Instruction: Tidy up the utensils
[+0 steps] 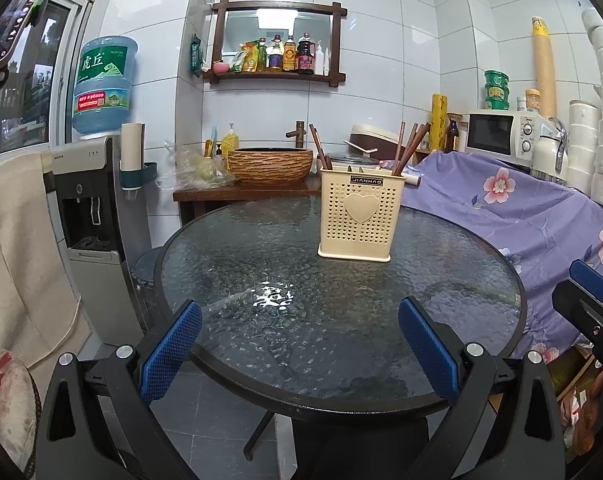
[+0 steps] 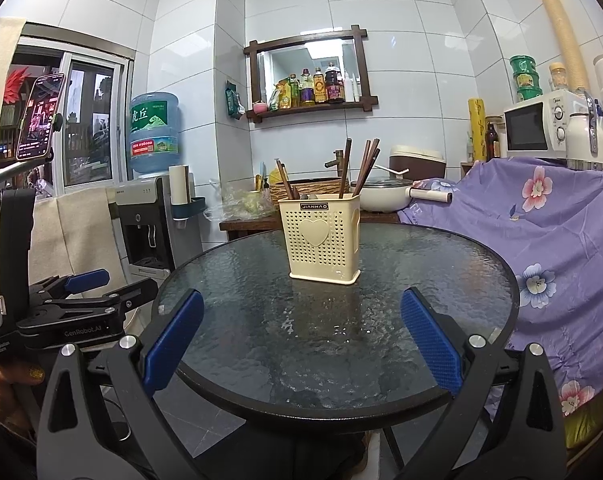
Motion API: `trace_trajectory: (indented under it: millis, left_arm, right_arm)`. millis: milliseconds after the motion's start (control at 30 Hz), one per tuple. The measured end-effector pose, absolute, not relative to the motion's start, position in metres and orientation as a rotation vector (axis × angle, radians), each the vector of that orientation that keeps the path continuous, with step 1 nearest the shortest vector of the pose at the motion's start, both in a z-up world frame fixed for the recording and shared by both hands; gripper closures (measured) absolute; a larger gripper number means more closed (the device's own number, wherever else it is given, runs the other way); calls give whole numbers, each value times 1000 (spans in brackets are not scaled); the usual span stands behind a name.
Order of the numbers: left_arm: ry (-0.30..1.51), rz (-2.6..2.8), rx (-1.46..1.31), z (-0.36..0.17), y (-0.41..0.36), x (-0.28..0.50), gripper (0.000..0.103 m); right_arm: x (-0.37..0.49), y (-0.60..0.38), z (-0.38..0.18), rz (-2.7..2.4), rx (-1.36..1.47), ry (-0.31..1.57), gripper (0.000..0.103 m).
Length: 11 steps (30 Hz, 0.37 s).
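Both the left gripper (image 1: 299, 344) and right gripper (image 2: 301, 338) hang with jaws spread, empty. The cream perforated plastic holder (image 1: 359, 220) of upright brown chopsticks (image 1: 407, 148) stands at twelve o'clock on the round glass counter (image 1: 221, 248), about equally reachable.

Table (image 1: 221, 264) textured glossy glass; holder (image 1: 360, 216) perforated matt plastic; chopsticks (image 1: 409, 146) wood

The cream utensil holder (image 1: 359, 220) carries a dark plate near its top rim reading "JIANHAO". The blue water bottle (image 1: 103, 84) on the dispenser shows large Chinese characters "虎丘", with a red band below whose small print includes digits that look like "96000". In the right wrist view, the left gripper (image 2: 101, 286) bears "GenRobot.AI" on its black body. Labels on the shelf bottles (image 1: 287, 54) are too small to read.
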<state>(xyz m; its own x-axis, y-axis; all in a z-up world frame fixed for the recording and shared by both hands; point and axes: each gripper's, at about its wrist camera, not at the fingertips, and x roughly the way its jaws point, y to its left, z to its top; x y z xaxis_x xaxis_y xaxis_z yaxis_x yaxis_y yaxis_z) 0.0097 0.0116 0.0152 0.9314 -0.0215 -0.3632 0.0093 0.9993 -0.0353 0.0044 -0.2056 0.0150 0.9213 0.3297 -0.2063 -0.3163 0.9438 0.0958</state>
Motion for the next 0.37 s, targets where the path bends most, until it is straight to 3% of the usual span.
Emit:
trace_trajectory:
  millis: [367]
  left_arm:
    - [386, 2, -20, 14, 9, 11, 6]
  right_arm:
    - [5, -204, 15, 333, 62, 229, 6]
